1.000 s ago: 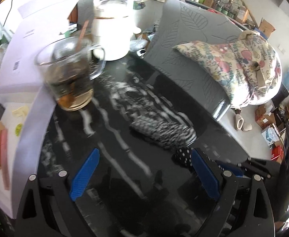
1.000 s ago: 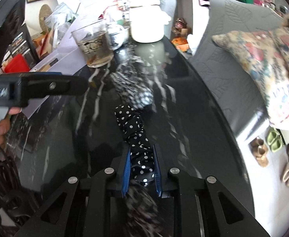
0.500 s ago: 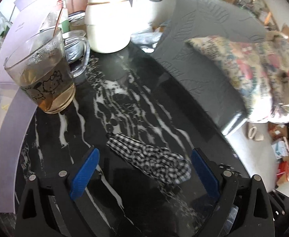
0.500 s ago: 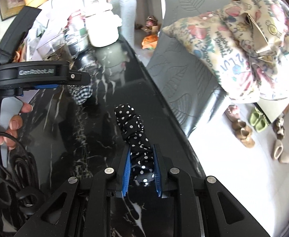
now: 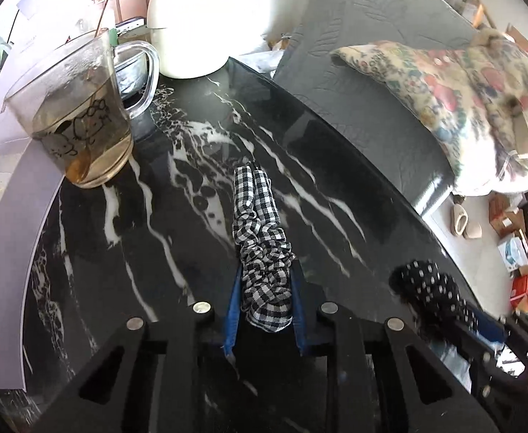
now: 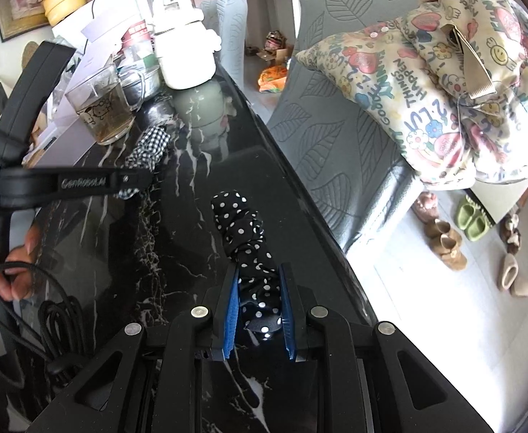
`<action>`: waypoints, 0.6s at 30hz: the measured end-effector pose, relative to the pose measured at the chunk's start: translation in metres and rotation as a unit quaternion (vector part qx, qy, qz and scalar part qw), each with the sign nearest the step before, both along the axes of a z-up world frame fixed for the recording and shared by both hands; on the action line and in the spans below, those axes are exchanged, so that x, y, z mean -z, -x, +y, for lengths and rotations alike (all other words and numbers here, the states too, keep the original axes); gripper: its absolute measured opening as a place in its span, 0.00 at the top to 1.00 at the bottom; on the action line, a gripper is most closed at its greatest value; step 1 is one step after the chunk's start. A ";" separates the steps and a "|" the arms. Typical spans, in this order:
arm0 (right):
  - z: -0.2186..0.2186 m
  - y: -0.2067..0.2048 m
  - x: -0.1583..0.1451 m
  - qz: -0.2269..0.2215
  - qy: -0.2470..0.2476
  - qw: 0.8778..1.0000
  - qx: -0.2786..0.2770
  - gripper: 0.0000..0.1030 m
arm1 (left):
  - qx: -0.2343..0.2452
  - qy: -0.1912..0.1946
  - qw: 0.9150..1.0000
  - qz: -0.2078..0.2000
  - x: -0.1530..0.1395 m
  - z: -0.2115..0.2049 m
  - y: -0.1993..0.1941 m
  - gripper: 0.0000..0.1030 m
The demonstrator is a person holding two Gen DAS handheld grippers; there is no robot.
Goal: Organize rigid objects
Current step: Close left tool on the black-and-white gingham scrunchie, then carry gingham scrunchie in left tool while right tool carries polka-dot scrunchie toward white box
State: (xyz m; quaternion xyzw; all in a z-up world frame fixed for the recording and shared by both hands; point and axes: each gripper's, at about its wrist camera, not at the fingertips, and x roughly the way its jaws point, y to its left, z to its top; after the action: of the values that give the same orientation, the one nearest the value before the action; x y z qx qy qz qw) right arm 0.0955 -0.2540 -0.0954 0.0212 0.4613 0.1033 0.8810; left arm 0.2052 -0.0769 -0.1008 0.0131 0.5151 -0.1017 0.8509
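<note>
Both scrunchies are gripped: the left hand-held gripper (image 5: 264,310) pinches the checked scrunchie (image 5: 260,241), the right hand-held gripper (image 6: 258,310) the dotted scrunchie (image 6: 244,238) — both trailing over the desk (image 5: 177,238). Next comes carrying them to one spot — likely clear of the mug (image 5: 76,115).

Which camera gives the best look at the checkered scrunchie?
The left wrist view: the checkered scrunchie lies full length, centred, clamped in the left gripper. In the right wrist view it is small, far off, partly hidden behind that gripper.
</note>
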 end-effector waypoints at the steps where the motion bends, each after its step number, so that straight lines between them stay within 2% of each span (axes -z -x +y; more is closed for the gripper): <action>1: 0.001 0.000 -0.001 -0.001 0.000 1.000 -0.001 0.80 | 0.002 0.001 1.000 0.001 0.000 0.001 0.004 0.77; 18: 0.039 0.029 0.000 0.000 0.000 0.999 -0.043 0.80 | 0.011 0.009 1.000 0.006 -0.002 0.051 0.106 0.77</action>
State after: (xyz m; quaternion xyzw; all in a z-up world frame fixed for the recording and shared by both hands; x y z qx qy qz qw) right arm 0.0662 -0.2150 -0.0954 0.0014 0.4617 0.1412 0.8757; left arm 0.0992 -0.0256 -0.0988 0.0108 0.5191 -0.1157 0.8467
